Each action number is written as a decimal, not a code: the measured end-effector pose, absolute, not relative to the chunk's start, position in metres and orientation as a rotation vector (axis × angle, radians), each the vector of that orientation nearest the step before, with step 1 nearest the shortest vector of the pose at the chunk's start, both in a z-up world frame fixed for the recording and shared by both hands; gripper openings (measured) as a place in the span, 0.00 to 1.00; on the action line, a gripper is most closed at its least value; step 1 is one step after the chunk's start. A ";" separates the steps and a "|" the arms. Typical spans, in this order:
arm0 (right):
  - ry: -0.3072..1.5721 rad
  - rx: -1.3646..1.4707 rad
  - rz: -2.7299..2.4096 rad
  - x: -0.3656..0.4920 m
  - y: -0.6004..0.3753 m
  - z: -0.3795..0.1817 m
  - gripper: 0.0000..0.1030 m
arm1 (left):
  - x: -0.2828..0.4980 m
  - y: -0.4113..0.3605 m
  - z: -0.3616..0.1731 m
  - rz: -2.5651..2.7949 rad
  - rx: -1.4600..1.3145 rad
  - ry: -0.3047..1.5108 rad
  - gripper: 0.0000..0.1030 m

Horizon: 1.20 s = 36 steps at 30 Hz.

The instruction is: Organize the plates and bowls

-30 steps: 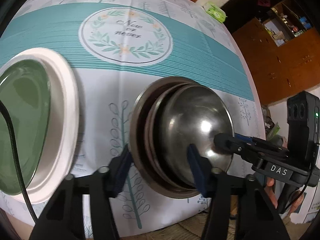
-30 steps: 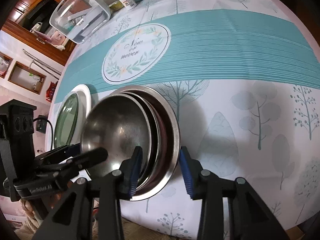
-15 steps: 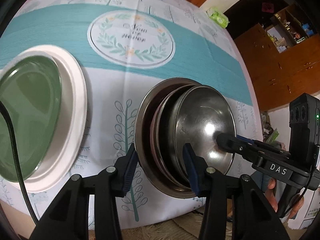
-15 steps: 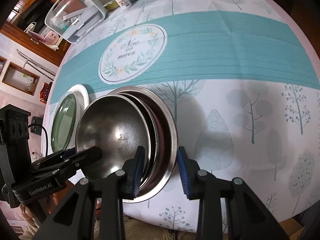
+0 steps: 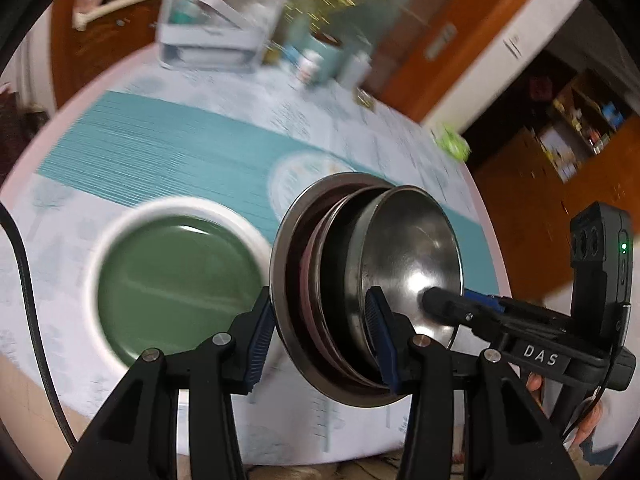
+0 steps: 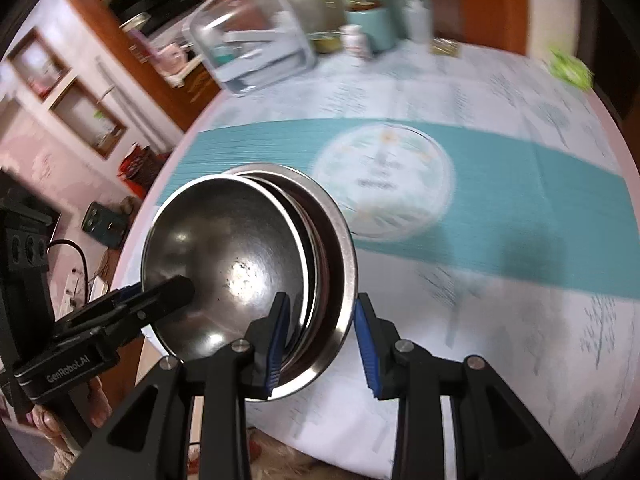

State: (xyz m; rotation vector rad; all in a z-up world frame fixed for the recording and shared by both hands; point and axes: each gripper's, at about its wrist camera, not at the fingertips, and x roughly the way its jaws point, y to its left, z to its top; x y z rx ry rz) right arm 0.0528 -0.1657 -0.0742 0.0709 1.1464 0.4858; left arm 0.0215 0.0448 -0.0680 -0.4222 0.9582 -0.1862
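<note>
A stack of nested steel bowls [image 5: 404, 256] with a pink dish between them is held up off the table, tilted on edge. My left gripper [image 5: 320, 336] is shut on the stack's near rim. My right gripper [image 6: 320, 332] is shut on the opposite rim of the same stack [image 6: 240, 256]. Each gripper shows in the other's view, one finger reaching into the top bowl. A green plate [image 5: 176, 284] lies in a white plate [image 5: 240, 220] on the table, left of the stack.
The round table has a teal-striped cloth [image 6: 520, 208] with a round emblem [image 6: 384, 184]. A clear plastic box [image 5: 224, 20], a teal pot and small bottles [image 6: 356, 40] stand at the far edge. Wooden cabinets [image 5: 560, 184] stand beyond.
Both grippers have lifted the bowl stack off the table and tilted it more upright. The views have swung up and now show the far edge of the table.
</note>
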 end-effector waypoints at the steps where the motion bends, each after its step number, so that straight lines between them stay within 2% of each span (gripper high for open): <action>1: 1.150 0.064 0.503 0.055 -0.155 -0.075 0.32 | 0.019 0.050 -0.067 -0.170 -0.427 0.951 0.43; 7: 1.228 0.031 0.593 0.065 -0.095 -0.099 0.32 | 0.008 0.105 -0.083 -0.041 -0.475 0.967 0.43; 14: 1.357 -0.013 0.584 0.078 -0.053 -0.150 0.32 | 0.014 0.146 -0.147 -0.001 -0.584 1.101 0.44; 18: 1.322 -0.023 0.582 0.079 -0.041 -0.152 0.31 | 0.018 0.160 -0.170 -0.026 -0.640 1.120 0.44; 28: 1.284 -0.077 0.579 0.078 -0.028 -0.156 0.33 | 0.025 0.163 -0.174 0.000 -0.583 1.090 0.43; 30: 1.288 -0.069 0.587 0.077 -0.029 -0.156 0.34 | 0.026 0.163 -0.173 0.000 -0.571 1.092 0.47; 32: 1.288 -0.050 0.594 0.076 -0.032 -0.155 0.34 | 0.026 0.164 -0.170 0.009 -0.556 1.081 0.64; 34: 1.281 -0.043 0.600 0.075 -0.033 -0.154 0.35 | 0.021 0.166 -0.161 0.038 -0.537 1.048 0.74; 36: 1.250 -0.060 0.592 0.070 -0.034 -0.149 0.36 | 0.018 0.166 -0.152 0.063 -0.509 1.017 0.77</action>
